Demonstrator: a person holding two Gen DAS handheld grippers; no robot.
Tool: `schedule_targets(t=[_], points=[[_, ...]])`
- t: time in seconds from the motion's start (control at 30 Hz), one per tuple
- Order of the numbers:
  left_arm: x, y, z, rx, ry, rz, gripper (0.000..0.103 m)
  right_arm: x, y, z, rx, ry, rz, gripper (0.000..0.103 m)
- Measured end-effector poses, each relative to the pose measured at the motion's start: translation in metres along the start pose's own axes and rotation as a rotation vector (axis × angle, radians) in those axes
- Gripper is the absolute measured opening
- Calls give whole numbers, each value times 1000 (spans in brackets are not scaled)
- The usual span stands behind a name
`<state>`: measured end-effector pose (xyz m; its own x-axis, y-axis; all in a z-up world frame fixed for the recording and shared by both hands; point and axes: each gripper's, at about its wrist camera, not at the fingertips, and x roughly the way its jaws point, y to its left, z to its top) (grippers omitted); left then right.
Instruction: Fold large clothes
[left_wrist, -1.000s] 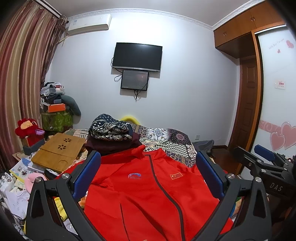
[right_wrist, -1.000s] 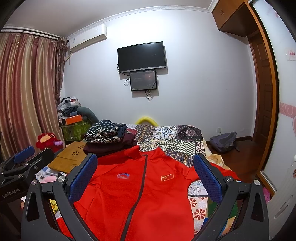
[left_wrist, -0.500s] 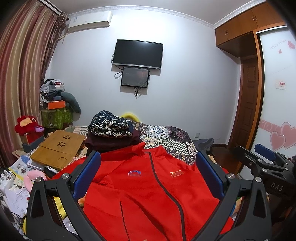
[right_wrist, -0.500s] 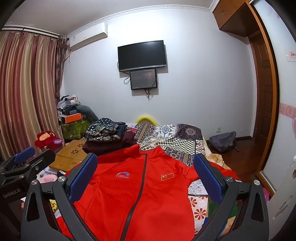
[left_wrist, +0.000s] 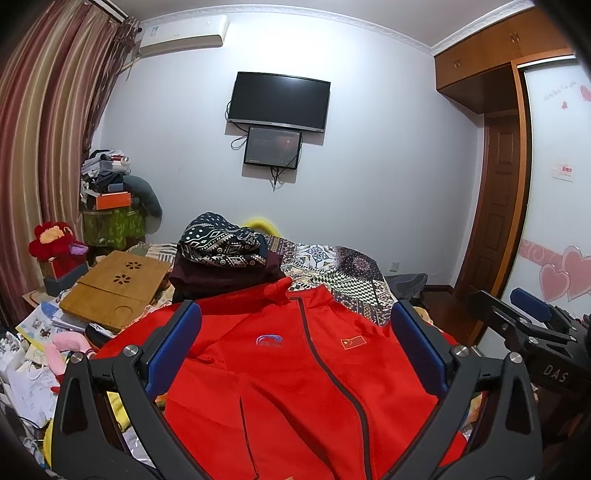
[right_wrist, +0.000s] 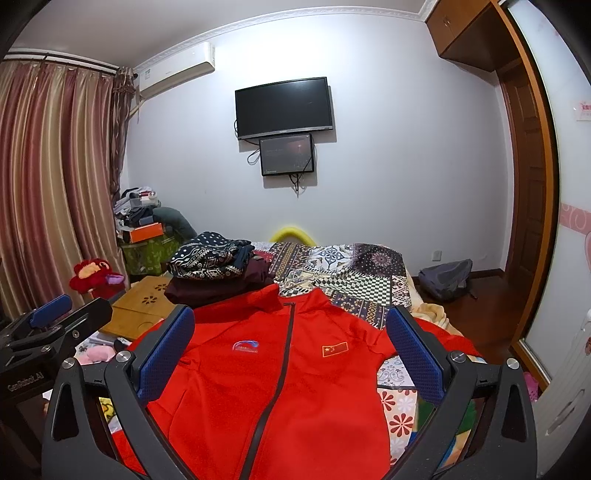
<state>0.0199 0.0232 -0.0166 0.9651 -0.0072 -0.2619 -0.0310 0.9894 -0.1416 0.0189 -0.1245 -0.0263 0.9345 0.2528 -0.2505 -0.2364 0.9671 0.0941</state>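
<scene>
A red zip-front jacket (right_wrist: 280, 384) lies spread face up on the bed (right_wrist: 354, 280), collar pointing toward the far wall, zipper closed down the middle, with a logo on one breast and a small flag patch on the other. Behind its collar sits a stack of folded clothes (right_wrist: 218, 269), a patterned dark garment on top of a maroon one, so the work looks to be at the very start of folding this next piece: the jacket is laid out but no fold is made in it yet. The left hand-held gripper (left_wrist: 295, 343) hangs above the jacket's chest with its blue-padded fingers spread wide and nothing between them; the right hand-held gripper (right_wrist: 290, 343) is likewise released, held over the same chest area, empty. Each one shows at the edge of the other's view, so they sit side by side, close together. The sleeve toward the door side runs out over the patterned bedspread, while the other drapes toward the cluttered edge where a wooden lap tray (left_wrist: 114, 288) rests. The next move, as I judge it, calls for lowering both to the cloth, pinching a sleeve or shoulder edge at two spots, and carrying it inward across the zipper line, keeping the fabric flat so that it does not bunch.
</scene>
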Motion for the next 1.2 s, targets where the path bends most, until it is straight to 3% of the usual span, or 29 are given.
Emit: schedule_targets(t=[0.77,1.0,1.2], points=[[14,4,-1,-13,29,13,103,14,-1,-3,5,37,3,103],[24,11,-3,-33,43,17,103,33,-1,-2,-3,66,5,103],[40,28,2,-41,42,66,103,57,-3,2,-15,89,3,103]])
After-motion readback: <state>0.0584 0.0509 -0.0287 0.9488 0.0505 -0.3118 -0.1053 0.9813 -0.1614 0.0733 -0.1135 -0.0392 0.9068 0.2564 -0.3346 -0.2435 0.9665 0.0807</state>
